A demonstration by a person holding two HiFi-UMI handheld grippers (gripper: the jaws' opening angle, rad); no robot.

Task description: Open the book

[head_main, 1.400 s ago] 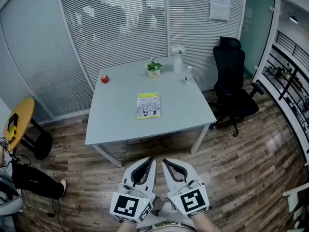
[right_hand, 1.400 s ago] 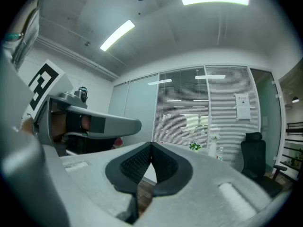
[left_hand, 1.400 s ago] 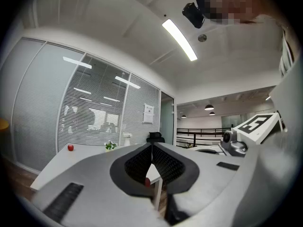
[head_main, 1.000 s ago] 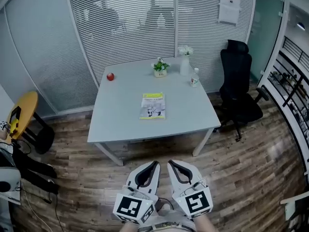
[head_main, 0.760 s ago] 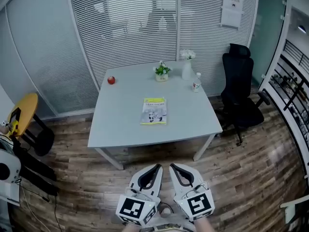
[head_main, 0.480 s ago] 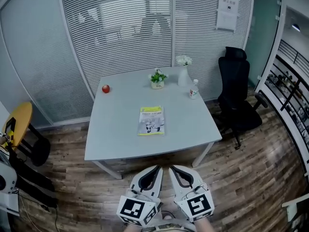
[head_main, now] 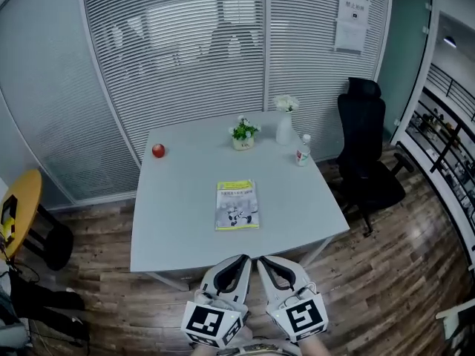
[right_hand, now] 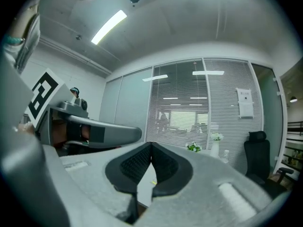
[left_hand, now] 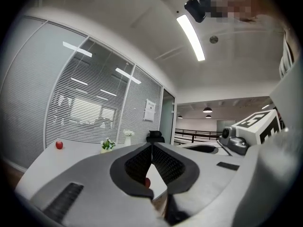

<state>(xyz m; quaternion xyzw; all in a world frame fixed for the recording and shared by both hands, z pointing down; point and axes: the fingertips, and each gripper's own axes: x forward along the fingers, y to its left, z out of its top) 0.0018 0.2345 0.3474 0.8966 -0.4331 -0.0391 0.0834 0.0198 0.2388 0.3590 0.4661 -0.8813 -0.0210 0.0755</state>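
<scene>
Left gripper (head_main: 243, 259) and right gripper (head_main: 260, 261) cut off at rear by lower edge of head view. Book (head_main: 237, 205) cover print too small to read. Book thin, glossy, yellow-green band at far end, closed, flat mid-table on matte pale grey table (head_main: 171, 221). Grippers: white shells, black ribbed pads, side by side at near table edge, level, pointing far. Both jaws pressed together, nothing held.
</scene>
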